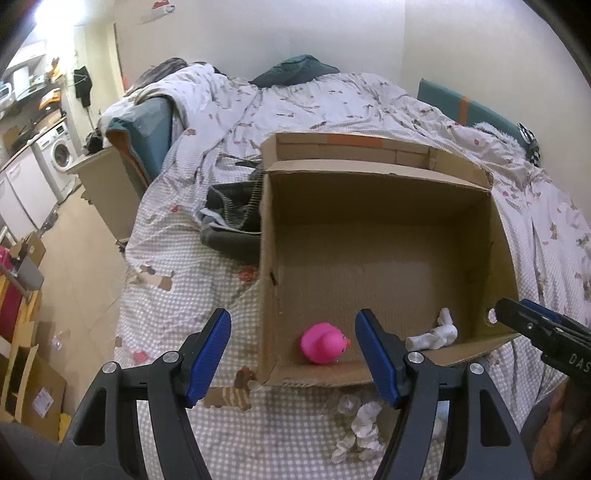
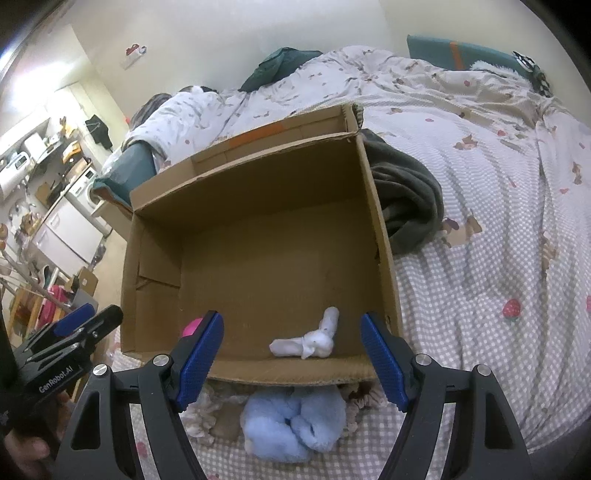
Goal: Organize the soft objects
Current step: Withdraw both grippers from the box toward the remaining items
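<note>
I'm seeing a bed against pale walls, a washing machine off its left side.

The left gripper has two black plastic arms shaped like open triangular frames, each ending in a blue ribbed pad. A round silver screw sits at each joint, two on every arm. The right gripper is built the same way: black framed arms, blue textured pads, silver screws. Seen from the side, the left gripper's black body carries white lettering reading "GenRobot.AI", and the right one's shows white letters "DAS".
</note>
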A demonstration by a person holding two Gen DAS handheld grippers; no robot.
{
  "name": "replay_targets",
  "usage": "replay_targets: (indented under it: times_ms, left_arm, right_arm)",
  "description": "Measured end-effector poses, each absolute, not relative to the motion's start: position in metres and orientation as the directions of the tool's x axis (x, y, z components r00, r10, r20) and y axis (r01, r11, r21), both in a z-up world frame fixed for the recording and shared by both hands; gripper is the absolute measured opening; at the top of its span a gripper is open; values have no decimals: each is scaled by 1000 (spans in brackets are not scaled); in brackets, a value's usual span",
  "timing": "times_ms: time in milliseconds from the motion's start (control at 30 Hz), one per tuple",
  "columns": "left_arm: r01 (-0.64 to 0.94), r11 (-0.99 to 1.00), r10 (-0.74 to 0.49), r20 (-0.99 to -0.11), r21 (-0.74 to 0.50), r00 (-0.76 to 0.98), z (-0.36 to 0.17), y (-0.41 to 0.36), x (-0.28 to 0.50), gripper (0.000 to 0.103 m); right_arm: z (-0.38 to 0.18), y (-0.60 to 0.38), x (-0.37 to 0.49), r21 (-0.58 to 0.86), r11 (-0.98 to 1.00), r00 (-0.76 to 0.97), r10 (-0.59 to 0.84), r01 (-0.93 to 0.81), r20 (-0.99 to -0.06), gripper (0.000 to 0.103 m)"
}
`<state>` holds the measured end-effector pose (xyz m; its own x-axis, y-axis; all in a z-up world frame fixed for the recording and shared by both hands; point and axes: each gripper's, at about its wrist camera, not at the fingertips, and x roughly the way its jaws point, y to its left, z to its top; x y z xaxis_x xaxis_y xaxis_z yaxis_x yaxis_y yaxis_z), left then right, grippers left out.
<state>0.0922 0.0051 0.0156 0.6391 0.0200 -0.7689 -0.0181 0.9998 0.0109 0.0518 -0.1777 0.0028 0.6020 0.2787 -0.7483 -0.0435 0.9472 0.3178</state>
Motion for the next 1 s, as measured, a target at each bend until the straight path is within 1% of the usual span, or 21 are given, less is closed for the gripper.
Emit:
replay_targets:
  times_ms: [300, 467, 567, 633, 733, 867, 933, 1000]
  left_arm:
    - [-71, 997, 30, -793, -16, 608, 14, 18, 69, 67]
    - [-81, 997, 44, -805, -5, 592, 11, 20, 55, 67]
    - [-94, 995, 39, -812, -20, 583, 9, 26, 48, 67]
    - [-107, 994, 37, -817, -31, 576, 7, 30, 44, 67]
    - [-130, 989, 13, -833, -71, 553, -1, 39, 40, 67]
    - [-176, 977, -14, -866, -117, 499, -17, 47, 45, 67]
    - [-167, 978, -29, -878, -122, 477, -24, 44, 48, 67]
    - [-129, 981, -72, -894, -143, 442, -33, 34, 51, 67]
  right_arm:
    - [11, -178, 26, 320, 946, 618, 284, -55, -733, 81]
    - [9, -178, 13, 351, 935, 600, 310, -52, -737, 81]
    - [7, -179, 4, 375, 926, 590, 325, -40, -739, 81]
    - [2, -179, -3, 377, 926, 568, 324, -25, -757, 81]
    - [-6, -178, -11, 374, 927, 540, 323, -17, -777, 81]
    - [-6, -181, -14, 373, 928, 544, 319, -12, -776, 81]
    - [-7, -183, -12, 380, 925, 545, 316, 4, -776, 81]
    - [-10, -185, -10, 385, 923, 540, 313, 22, -782, 81]
